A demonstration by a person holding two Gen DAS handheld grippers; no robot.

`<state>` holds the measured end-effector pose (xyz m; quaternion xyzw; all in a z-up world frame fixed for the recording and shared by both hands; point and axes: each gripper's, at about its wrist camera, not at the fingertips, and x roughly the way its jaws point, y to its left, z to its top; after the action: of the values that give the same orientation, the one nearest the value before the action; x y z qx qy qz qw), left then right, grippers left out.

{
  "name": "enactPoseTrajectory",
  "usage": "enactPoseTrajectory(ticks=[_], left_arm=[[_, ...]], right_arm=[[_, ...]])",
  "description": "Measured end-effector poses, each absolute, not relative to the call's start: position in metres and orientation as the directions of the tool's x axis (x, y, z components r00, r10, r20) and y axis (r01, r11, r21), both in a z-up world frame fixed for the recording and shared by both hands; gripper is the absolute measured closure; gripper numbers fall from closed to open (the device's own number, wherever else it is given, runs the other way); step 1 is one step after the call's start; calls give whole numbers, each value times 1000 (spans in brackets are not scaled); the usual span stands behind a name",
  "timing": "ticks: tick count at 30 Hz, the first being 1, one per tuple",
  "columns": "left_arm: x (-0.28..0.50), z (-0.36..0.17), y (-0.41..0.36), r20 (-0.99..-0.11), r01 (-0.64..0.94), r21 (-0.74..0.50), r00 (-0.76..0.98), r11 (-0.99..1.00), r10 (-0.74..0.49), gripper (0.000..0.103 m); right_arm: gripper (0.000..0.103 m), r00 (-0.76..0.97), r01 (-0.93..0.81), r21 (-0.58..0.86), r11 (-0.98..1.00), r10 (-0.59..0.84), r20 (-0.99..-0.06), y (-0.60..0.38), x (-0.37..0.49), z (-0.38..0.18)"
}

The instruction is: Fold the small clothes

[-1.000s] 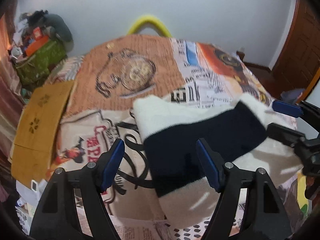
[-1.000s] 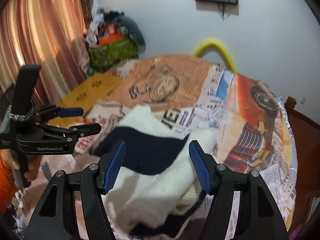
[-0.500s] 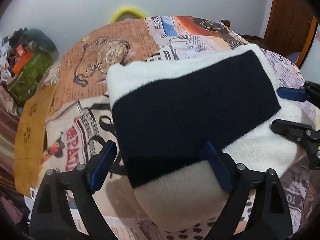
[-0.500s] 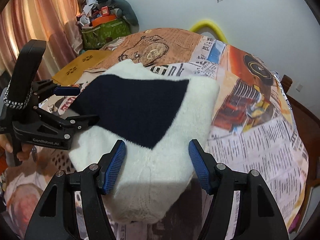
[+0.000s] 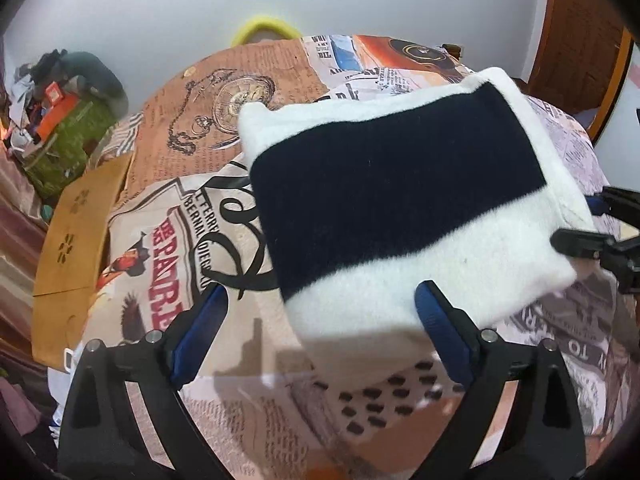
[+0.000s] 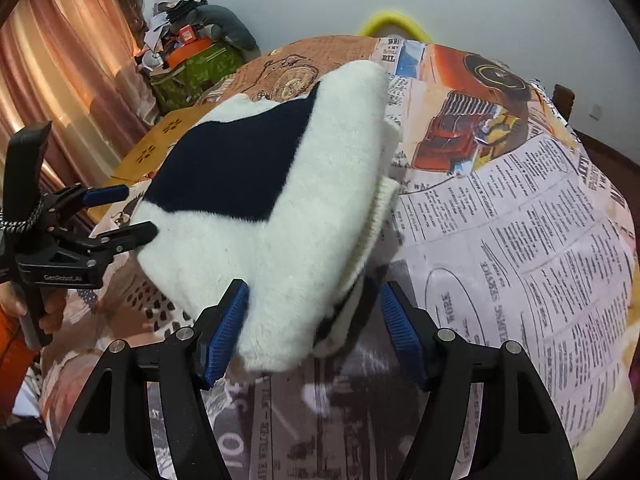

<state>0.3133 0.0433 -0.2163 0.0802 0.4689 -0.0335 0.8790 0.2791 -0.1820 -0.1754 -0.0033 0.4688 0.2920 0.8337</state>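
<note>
A folded fuzzy garment, white with a broad dark navy band, lies on the bed; it also shows in the right wrist view. My left gripper is open, its blue-padded fingers straddling the garment's near white edge, with no grip on it. My right gripper is open too, its fingers either side of the garment's near corner. The left gripper shows in the right wrist view at the garment's left edge, jaws apart. The right gripper's tips show in the left wrist view at the garment's right edge.
The bed carries a newspaper-print cover. A yellow-brown board lies at its left side. A green bag with clutter and curtains stand at the left. A yellow hoop sits behind the bed by the white wall.
The garment has been folded over into a compact flat rectangle. Both grippers have drawn back toward its near edges, and it now fills less of the left wrist view.
</note>
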Motion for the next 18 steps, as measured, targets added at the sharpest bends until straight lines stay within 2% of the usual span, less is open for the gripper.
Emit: enactPoseTrajectory(ticks=[10, 18], left_arm=[[284, -210, 70, -815, 92, 213, 566, 973, 125, 7], [306, -170, 108, -780, -4, 35, 626, 999, 30, 7]], right_arm=[[36, 405, -489, 256, 834, 476, -780, -196, 272, -160], [23, 483, -503, 242, 830, 502, -717, -197, 282, -120]])
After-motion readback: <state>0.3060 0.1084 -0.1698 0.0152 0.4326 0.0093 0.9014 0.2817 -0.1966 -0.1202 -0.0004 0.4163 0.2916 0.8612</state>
